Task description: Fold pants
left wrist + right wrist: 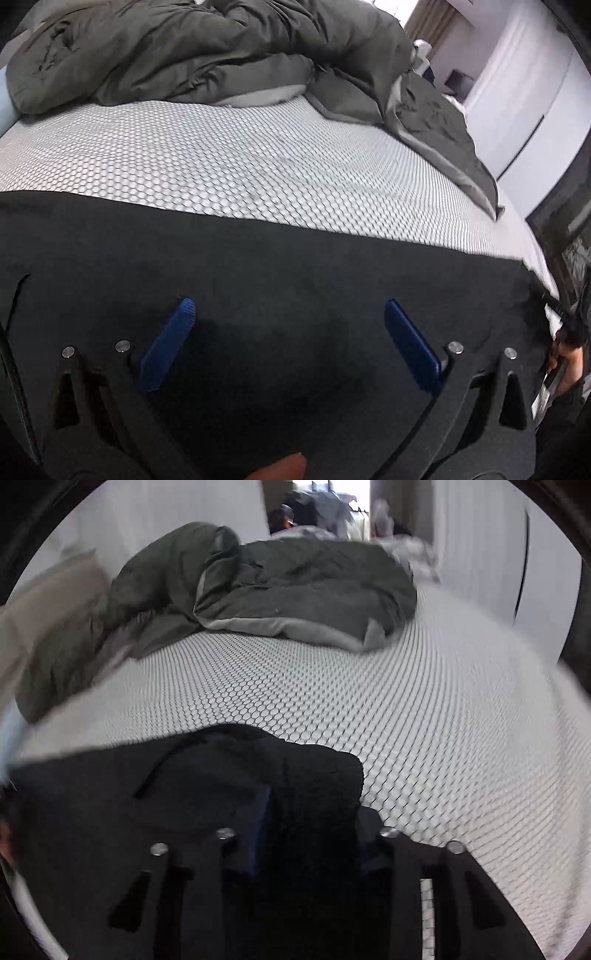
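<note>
Black pants (295,266) lie spread flat across the near part of a bed with a white honeycomb-patterned cover (229,162). My left gripper (290,314) is open just above the pants, its blue fingers (170,339) wide apart and empty. In the right wrist view my right gripper (291,805) is shut on a bunched end of the pants (317,775), which is lifted and folded over the fingers. The rest of the pants (110,775) stretches away to the left.
A rumpled dark grey duvet (207,51) is heaped across the far side of the bed and also shows in the right wrist view (295,587). A beige pillow (48,602) lies at far left. White wall panels (524,103) stand to the right of the bed.
</note>
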{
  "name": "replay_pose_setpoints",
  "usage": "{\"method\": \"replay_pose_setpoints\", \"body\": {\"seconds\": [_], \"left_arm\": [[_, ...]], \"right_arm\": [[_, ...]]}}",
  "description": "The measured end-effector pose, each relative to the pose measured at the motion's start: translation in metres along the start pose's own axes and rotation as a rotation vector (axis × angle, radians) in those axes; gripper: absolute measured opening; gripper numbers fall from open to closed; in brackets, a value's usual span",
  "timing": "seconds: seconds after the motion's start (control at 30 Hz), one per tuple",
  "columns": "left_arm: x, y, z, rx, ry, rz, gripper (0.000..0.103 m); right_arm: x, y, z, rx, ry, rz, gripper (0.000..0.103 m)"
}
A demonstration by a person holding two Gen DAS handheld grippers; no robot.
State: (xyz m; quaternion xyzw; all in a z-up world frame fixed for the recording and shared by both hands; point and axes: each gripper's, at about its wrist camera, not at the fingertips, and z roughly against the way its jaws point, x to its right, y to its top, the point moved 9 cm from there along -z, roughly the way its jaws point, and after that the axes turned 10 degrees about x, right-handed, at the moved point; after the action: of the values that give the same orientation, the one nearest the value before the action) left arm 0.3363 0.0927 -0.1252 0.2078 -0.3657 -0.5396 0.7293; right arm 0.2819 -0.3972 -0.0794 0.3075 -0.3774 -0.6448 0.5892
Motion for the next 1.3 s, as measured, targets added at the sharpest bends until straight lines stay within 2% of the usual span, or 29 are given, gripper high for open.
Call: {"method": "replay_pose_setpoints", "body": {"seconds": [0.07, 0.13, 0.2, 0.23, 0.27, 0.33, 0.37, 0.4, 0.47, 0.53, 0.57, 0.6, 0.67, 0.7, 0.73, 0.8, 0.83, 0.9, 0.97, 1.0, 1.03, 1.07, 1.1, 1.13, 1.2, 1.3], "left_arm": [[0.004, 0.001, -0.002, -0.007, 0.012, -0.031, 0.102], [0.005, -0.002, 0.003, -0.002, 0.033, -0.064, 0.102], [0.002, -0.006, 0.007, -0.005, 0.046, -0.078, 0.102], [-0.002, -0.008, 0.013, -0.005, 0.050, -0.075, 0.102], [-0.003, -0.008, 0.016, -0.001, 0.048, -0.075, 0.102], [0.004, -0.008, 0.030, 0.028, 0.030, -0.095, 0.102], [0.010, -0.008, 0.036, 0.043, 0.019, -0.106, 0.102], [0.021, -0.010, 0.042, 0.064, -0.003, -0.123, 0.102], [0.054, -0.024, 0.050, 0.075, -0.073, -0.178, 0.102], [0.086, -0.043, 0.049, 0.063, -0.133, -0.253, 0.102], [0.103, -0.055, 0.048, 0.051, -0.167, -0.301, 0.102], [0.126, -0.073, 0.046, 0.017, -0.231, -0.356, 0.102], [0.147, -0.096, 0.041, -0.054, -0.318, -0.401, 0.102], [0.151, -0.108, 0.036, -0.091, -0.326, -0.413, 0.102], [0.149, -0.118, 0.028, -0.127, -0.300, -0.430, 0.102], [0.141, -0.127, 0.019, -0.165, -0.250, -0.461, 0.102], [0.138, -0.129, 0.018, -0.171, -0.253, -0.466, 0.102], [0.130, -0.127, 0.022, -0.185, -0.284, -0.456, 0.102], [0.123, -0.127, 0.023, -0.195, -0.280, -0.444, 0.102], [0.118, -0.127, 0.023, -0.199, -0.269, -0.435, 0.102], [0.114, -0.127, 0.022, -0.200, -0.265, -0.434, 0.102], [0.113, -0.128, 0.022, -0.198, -0.266, -0.438, 0.102], [0.112, -0.129, 0.023, -0.195, -0.257, -0.450, 0.102], [0.113, -0.127, 0.021, -0.193, -0.252, -0.456, 0.102], [0.112, -0.123, 0.024, -0.183, -0.247, -0.453, 0.102], [0.118, -0.107, 0.034, -0.129, -0.267, -0.428, 0.102]], "right_arm": [[0.001, 0.005, 0.005, 0.035, -0.025, -0.010, 0.028], [0.012, 0.005, 0.004, 0.033, -0.070, -0.057, 0.029], [0.023, -0.005, -0.003, -0.012, -0.115, -0.076, 0.038], [0.026, -0.010, -0.009, -0.044, -0.138, -0.072, 0.051], [0.028, -0.013, -0.009, -0.062, -0.163, -0.075, 0.055], [0.024, -0.007, 0.005, -0.022, -0.154, -0.079, 0.059], [0.020, -0.002, 0.019, 0.009, -0.145, -0.074, 0.068], [0.014, 0.002, 0.032, 0.040, -0.136, -0.072, 0.073], [-0.009, 0.006, 0.060, 0.109, -0.087, -0.055, 0.088], [-0.044, -0.001, 0.079, 0.133, -0.012, -0.004, 0.094], [-0.068, -0.009, 0.084, 0.126, 0.039, 0.043, 0.095], [-0.088, -0.018, 0.087, 0.119, 0.085, 0.086, 0.095], [-0.131, -0.044, 0.085, 0.083, 0.177, 0.176, 0.095], [-0.145, -0.057, 0.080, 0.050, 0.204, 0.209, 0.095], [-0.157, -0.073, 0.072, 0.002, 0.217, 0.251, 0.095], [-0.163, -0.104, 0.052, -0.094, 0.180, 0.353, 0.095], [-0.156, -0.113, 0.046, -0.121, 0.155, 0.385, 0.095], [-0.129, -0.111, 0.052, -0.115, 0.145, 0.324, 0.095], [-0.078, -0.099, 0.065, -0.071, 0.013, 0.253, 0.091], [-0.059, -0.097, 0.071, -0.055, 0.010, 0.195, 0.090], [-0.031, -0.097, 0.075, -0.047, -0.074, 0.131, 0.093], [-0.011, -0.098, 0.075, -0.051, -0.178, 0.120, 0.093], [0.004, -0.100, 0.073, -0.061, -0.233, 0.114, 0.093], [0.009, -0.102, 0.071, -0.064, -0.209, 0.084, 0.093], [0.010, -0.096, 0.073, -0.045, -0.215, 0.071, 0.093], [-0.015, -0.072, 0.089, 0.046, -0.231, 0.141, 0.093]]}}
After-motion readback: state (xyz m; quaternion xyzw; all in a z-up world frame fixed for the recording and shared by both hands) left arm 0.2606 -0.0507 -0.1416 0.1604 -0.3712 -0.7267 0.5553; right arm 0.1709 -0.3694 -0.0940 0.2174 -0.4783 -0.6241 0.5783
